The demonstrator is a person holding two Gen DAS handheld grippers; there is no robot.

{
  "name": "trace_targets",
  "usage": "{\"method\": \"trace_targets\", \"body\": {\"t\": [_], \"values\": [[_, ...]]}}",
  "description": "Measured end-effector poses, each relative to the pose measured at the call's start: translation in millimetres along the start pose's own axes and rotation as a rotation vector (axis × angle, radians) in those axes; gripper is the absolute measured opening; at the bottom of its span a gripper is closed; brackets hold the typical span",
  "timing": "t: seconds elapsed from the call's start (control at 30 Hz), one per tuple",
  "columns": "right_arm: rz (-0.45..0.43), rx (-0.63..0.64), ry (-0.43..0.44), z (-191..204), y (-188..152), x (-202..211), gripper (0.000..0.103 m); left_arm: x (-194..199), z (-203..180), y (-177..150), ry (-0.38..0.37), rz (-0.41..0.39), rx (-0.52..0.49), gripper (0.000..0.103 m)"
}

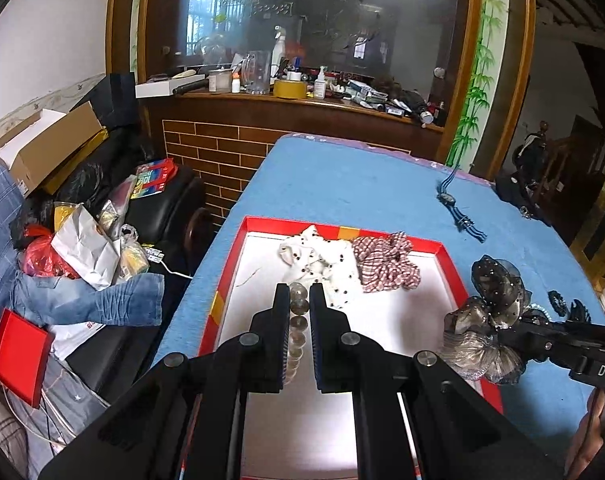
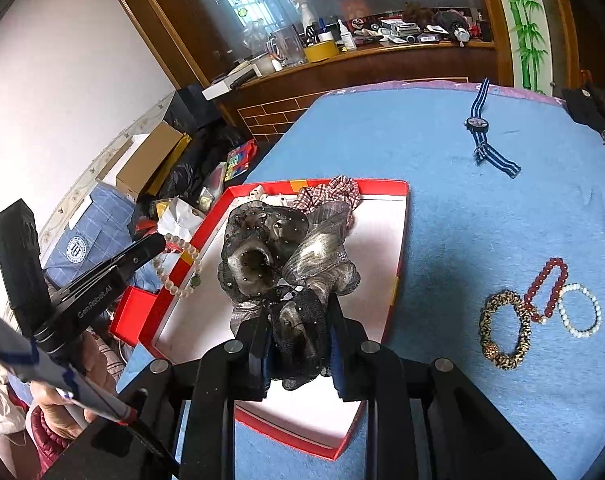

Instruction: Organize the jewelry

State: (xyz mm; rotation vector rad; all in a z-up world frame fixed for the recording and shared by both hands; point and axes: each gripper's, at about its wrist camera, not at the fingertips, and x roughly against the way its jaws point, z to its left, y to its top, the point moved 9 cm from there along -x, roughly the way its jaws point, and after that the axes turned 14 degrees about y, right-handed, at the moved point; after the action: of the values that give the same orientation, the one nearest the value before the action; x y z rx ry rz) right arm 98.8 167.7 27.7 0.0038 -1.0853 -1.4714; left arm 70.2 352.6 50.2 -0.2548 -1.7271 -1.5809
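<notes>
My left gripper [image 1: 299, 294] is shut on a pale bead bracelet [image 1: 298, 324] above the left part of a red-rimmed white tray [image 1: 262, 222]. In the right wrist view the bracelet [image 2: 182, 268] dangles from the left gripper [image 2: 160, 240] over the tray's left rim [image 2: 170, 280]. My right gripper [image 2: 298, 304] is shut on a dark sheer scrunchie [image 2: 270, 256], held over the tray's middle. The scrunchie [image 1: 490, 304] and the right gripper [image 1: 506, 334] also show in the left wrist view. A white dotted scrunchie [image 1: 318, 260] and a red plaid scrunchie [image 1: 386, 264] lie at the tray's far end.
On the blue table [image 2: 462, 220] lie a striped-strap watch [image 2: 478, 124], a leopard-print band [image 2: 502, 332], a red bead bracelet [image 2: 546, 288] and a white bead bracelet [image 2: 580, 312]. A black hair claw [image 1: 562, 304] sits right of the tray. A cluttered sofa [image 1: 102, 220] stands to the left.
</notes>
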Motion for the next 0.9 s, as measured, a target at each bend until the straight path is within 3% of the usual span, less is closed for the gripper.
{"method": "trace_targets", "body": {"t": [0.43, 0.9], "values": [[0.036, -0.002, 0.0, 0, 0, -22, 0.026, -18, 14, 2, 0.031, 0.021, 0.013, 0.009], [0.054, -0.034, -0.025, -15, 2, -37, 0.027, -40, -14, -2, 0.005, 0.056, -0.016, 0.009]]}}
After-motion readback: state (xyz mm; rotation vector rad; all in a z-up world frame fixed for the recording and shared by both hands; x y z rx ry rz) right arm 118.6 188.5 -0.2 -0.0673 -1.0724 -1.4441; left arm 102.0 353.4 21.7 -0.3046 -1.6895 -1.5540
